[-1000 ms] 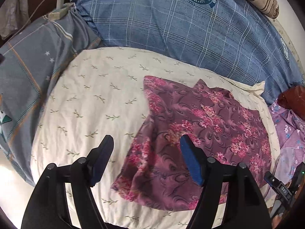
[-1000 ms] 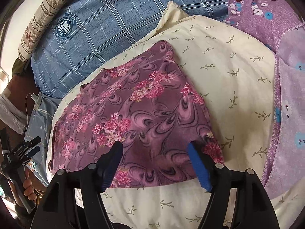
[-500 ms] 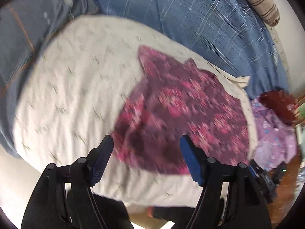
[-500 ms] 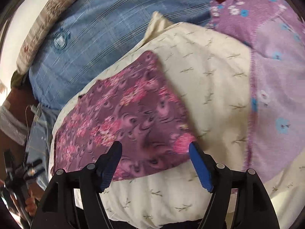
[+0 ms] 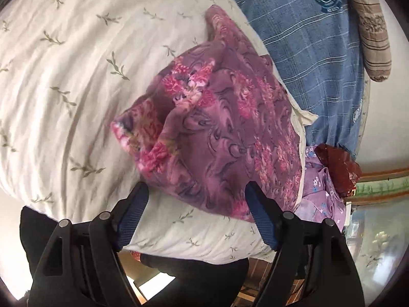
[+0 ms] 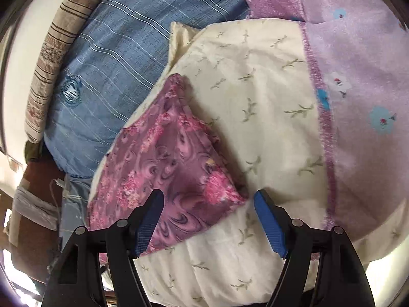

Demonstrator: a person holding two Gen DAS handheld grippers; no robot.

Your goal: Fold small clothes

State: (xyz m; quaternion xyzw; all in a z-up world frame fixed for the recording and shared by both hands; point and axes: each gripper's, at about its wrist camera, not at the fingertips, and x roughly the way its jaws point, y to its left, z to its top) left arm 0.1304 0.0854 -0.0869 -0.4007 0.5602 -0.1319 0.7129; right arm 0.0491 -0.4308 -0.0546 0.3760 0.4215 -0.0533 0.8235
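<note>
Lying rumpled on the cream leaf-print pillow (image 5: 76, 81): a small purple garment (image 5: 217, 133) with pink flower clusters and dark swirls, one corner turned back at the pillow's near side and showing a brighter pink patch, a narrow point reaching toward the pillow's far edge. Sitting nearer the pillow's right end in the left wrist view, nearer its left end in the right wrist view (image 6: 163, 163).

Hanging just over the garment's near hem: the left gripper (image 5: 196, 212), jaws widening, blue pads (image 5: 133, 220) clear of the cloth, nothing pinched. Hovering at the garment's near right corner: the right gripper (image 6: 208, 217), jaws spread wide, the corner lying below the gap, no pad pressing on it.

Bordering the pillow's far side: a blue plaid cover (image 5: 306, 38) with a round emblem, and beyond that a striped tan bolster (image 5: 370, 25). Touching the pillow's right end: lilac cloth with blue and white flowers (image 6: 358, 76).

Compared with a second ago: looming larger and closer to both grippers, the garment; sitting lower over the pillow and rolled, the left view; no longer showing there, the star-print grey-blue bedding and the charger cable.
</note>
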